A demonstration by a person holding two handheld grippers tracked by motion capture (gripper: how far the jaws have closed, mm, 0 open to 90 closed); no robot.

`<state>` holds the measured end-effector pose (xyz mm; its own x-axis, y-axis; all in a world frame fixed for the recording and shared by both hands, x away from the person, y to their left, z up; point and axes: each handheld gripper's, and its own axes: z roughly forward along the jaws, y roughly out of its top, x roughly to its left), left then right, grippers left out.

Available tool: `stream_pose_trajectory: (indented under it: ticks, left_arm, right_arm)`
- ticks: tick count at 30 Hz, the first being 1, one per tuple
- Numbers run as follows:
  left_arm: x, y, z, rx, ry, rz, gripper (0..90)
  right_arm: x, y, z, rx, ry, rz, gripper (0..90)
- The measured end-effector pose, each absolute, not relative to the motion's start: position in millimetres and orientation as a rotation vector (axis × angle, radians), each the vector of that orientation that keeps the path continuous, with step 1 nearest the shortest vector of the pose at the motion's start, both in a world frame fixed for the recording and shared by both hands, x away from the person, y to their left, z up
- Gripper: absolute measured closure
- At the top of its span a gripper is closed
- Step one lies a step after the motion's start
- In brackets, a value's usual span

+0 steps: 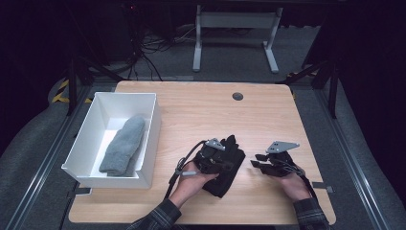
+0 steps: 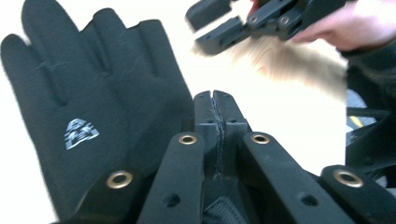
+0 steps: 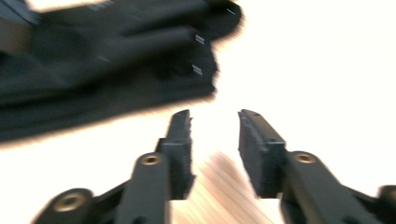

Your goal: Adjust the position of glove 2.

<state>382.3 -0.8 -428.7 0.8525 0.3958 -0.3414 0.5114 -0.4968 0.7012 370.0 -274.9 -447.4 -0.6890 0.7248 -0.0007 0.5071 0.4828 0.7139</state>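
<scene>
At nine o'clock of the right gripper (image 1: pixel 257 160) (jaws parted, holding nothing), the black glove (image 1: pixel 229 165) is lying under the left gripper (image 1: pixel 221 154), whose jaws are sitting pressed together; the white bin (image 1: pixel 84 139) is holding a grey sock (image 1: pixel 123 146).

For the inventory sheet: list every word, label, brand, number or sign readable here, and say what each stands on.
No readable text in any view.
Black glove: a small pale printed emblem on its back, a pattern rather than letters; no word can be made out.
Black glove in the right gripper view: small pale tags near the fingertips, too blurred to read.
Grey mitten and white box: no markings seen.
</scene>
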Motion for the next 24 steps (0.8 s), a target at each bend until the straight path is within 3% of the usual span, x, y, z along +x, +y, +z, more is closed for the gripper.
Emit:
stream_pose_trajectory:
  ticks: [5,14,24]
  left_arm:
    - [384.0,-4.3,-436.1,2.171,0.673,-0.164,89.9]
    - [375.0,-28.5,-453.9,2.284,0.621,-0.177,90.0]
    - [374.3,-18.1,-438.0,2.251,0.610,-0.147,88.1]
  right_arm:
    - [374.4,-286.5,-452.6,1.109,2.389,0.952,43.4]
    - [378.5,-290.6,-458.0,1.139,2.373,0.911,39.2]
    - [379.8,-290.8,-459.8,1.147,2.358,0.917,33.2]
